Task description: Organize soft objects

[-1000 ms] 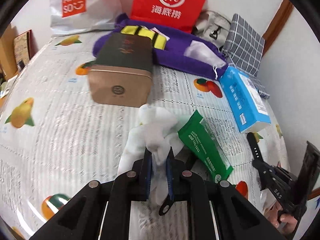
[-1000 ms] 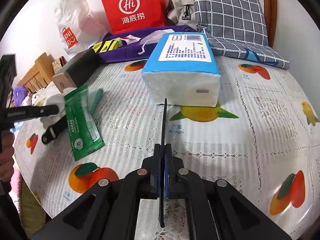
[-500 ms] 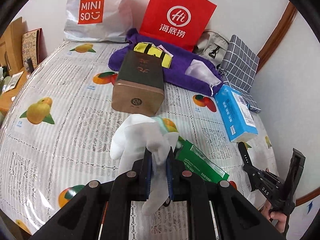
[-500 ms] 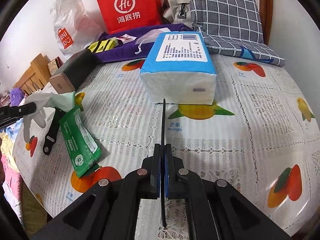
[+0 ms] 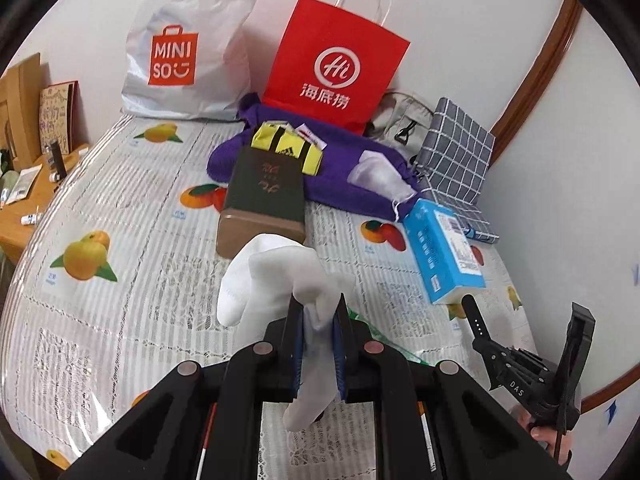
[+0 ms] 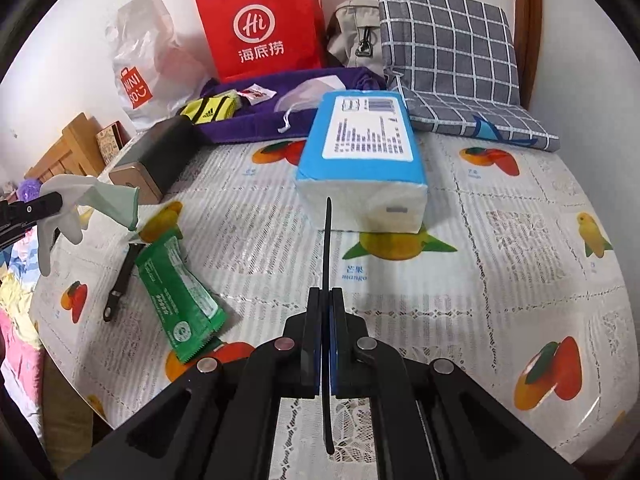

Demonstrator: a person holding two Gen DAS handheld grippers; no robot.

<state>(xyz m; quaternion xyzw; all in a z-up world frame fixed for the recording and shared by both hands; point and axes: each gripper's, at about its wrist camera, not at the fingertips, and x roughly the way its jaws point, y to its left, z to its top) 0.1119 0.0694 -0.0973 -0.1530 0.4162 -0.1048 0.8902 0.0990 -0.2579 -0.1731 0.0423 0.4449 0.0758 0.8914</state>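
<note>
Between the fingers of the left gripper [image 5: 316, 312] hangs a white glove [image 5: 276, 276], pinched at about its middle and lifted clear of the bed [image 5: 120, 300]. It droops on both sides of the grip, so I'd judge it light, limp and easy to crush; a bunched fold near the middle looks a surer hold than a loose fingertip, which might slide out.

From the right wrist view, the right gripper [image 6: 326, 304] is closed tight on a thin black strap [image 6: 328, 256] that sticks out toward twelve o'clock and trails back underneath. It looks flexible but springier than cloth.

Farther out on the bed, a green packet [image 6: 176, 300] lies at about nine o'clock from the right gripper, and a blue tissue pack [image 6: 364, 160] sits at twelve, soft and squashy by the look of it.

Against the wall stand a red paper bag [image 5: 336, 68] and a white plastic bag [image 5: 188, 48]; I cannot tell what either holds. A brown box [image 5: 264, 204] lies closed in front of a purple cloth [image 5: 344, 184].
</note>
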